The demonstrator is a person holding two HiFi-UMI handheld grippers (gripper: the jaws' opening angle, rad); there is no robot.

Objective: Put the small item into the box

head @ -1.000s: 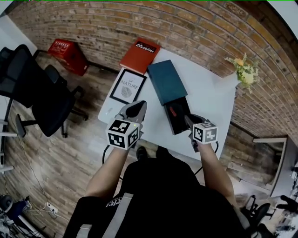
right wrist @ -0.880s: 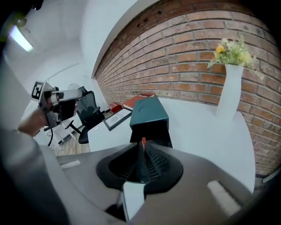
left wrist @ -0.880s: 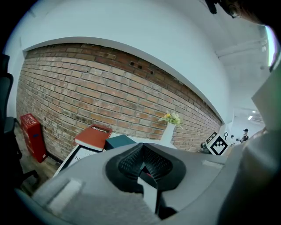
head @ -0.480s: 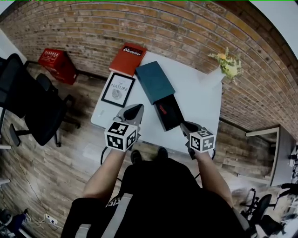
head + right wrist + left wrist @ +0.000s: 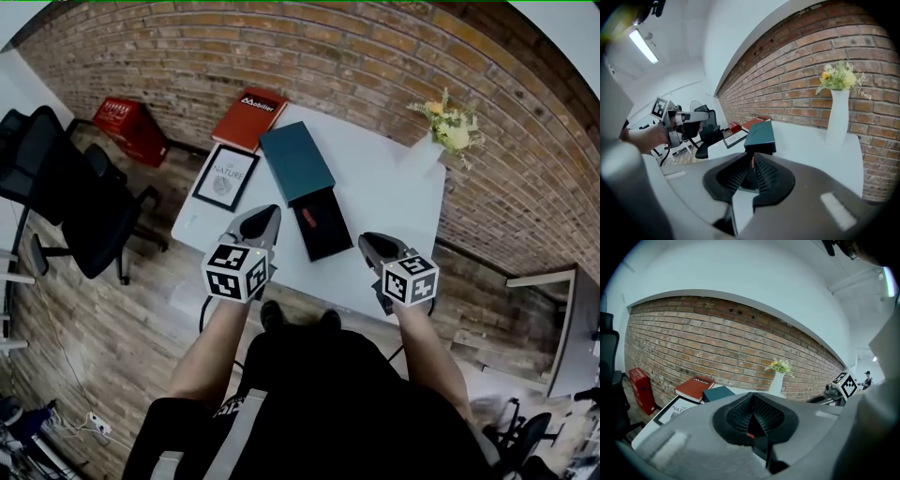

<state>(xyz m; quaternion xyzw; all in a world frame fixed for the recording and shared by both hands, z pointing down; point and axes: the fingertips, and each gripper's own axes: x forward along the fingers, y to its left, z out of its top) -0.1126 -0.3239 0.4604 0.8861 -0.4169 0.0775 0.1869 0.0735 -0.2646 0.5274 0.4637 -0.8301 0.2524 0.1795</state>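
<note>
Though it looks tiny, the small item (image 5: 309,217) seems inside the box (image 5: 330,242), 3 o'clock from the nearer left gripper (image 5: 267,214); both jaws are clenched empty, and the right gripper's (image 5: 367,242) have just been closing.

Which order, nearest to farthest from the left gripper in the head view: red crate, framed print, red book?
1. framed print, on the table beyond the left gripper
2. red book, table's far corner
3. red crate, on the floor, left
</note>
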